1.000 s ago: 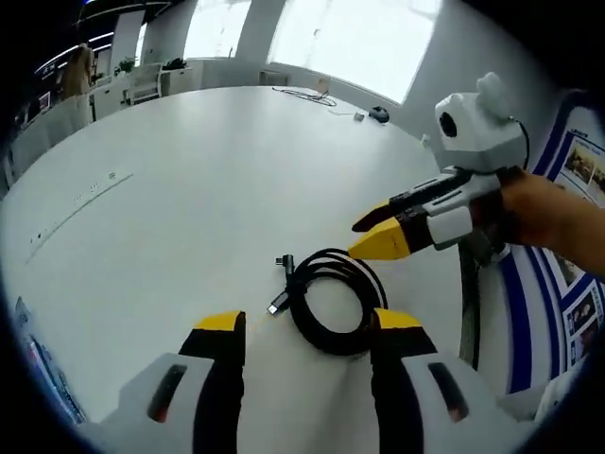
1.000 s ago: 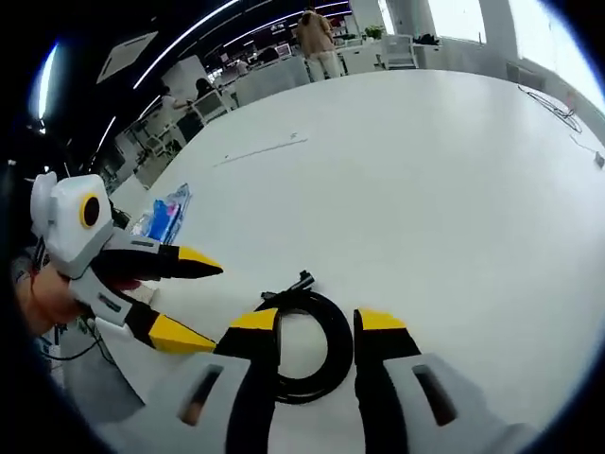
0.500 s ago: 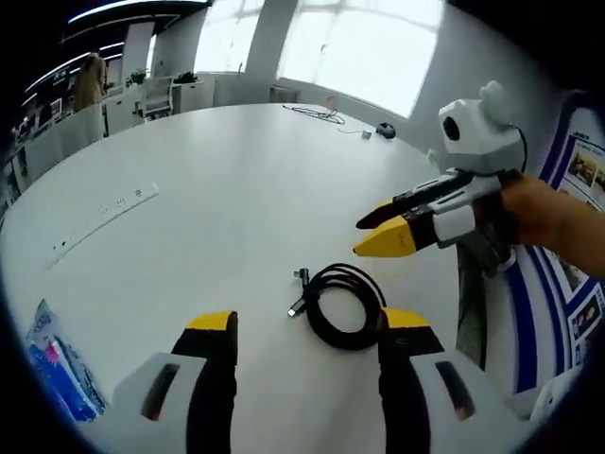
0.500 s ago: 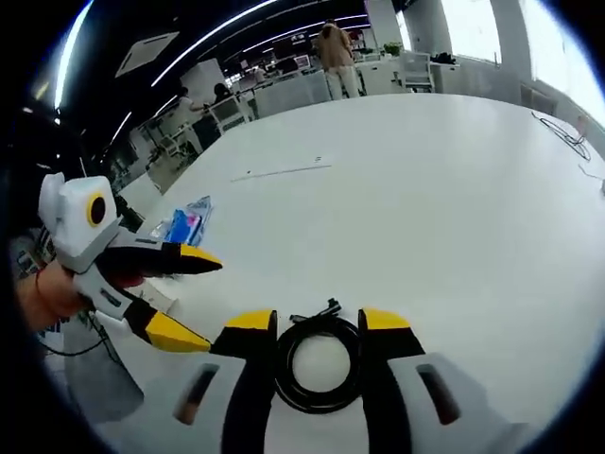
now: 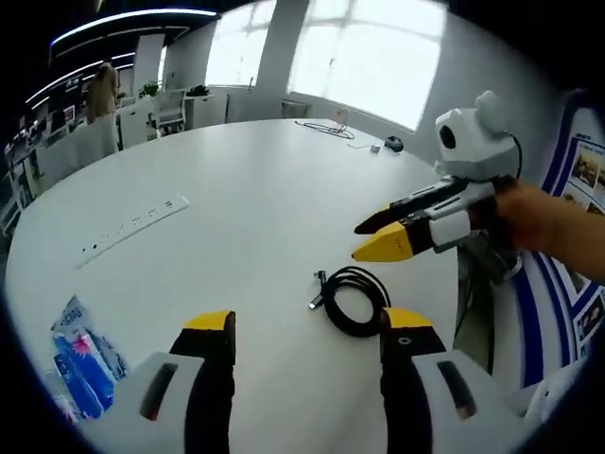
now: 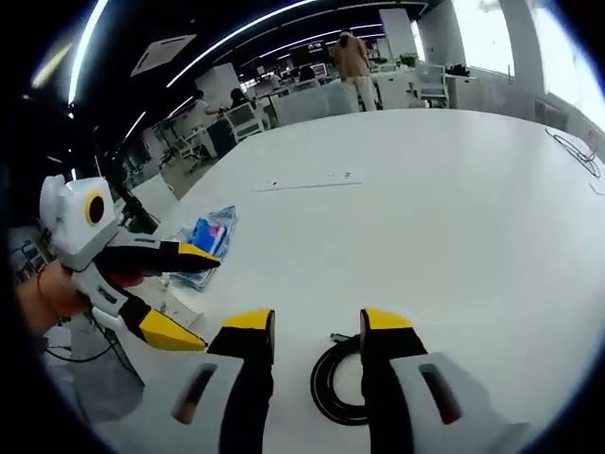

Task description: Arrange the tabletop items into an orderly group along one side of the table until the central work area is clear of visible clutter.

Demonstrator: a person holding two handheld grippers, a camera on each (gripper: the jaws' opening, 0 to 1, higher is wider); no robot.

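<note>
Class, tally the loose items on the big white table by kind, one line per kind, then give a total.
Coiled black cable: 1
Blue packet: 1
White power strip: 1
Distant cables at the far edge: number unclear
Total clearly seen: 3

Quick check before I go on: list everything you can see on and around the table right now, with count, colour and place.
cable: one, black, coiled, near the table's edge, just ahead of both grippers
packet: one, blue with pink, flat on the table near its edge, to the left in the left gripper view
power strip: one, white, long, lying flat toward the table's middle
far cables: a few thin dark ones with a small dark item, at the far edge by the windows
table: one, white, large and rounded
people: at least two, standing far off among desks
left gripper: yellow-tipped, open, holding nothing
right gripper: yellow-tipped, open, over the cable
hand: holding the right gripper
</note>
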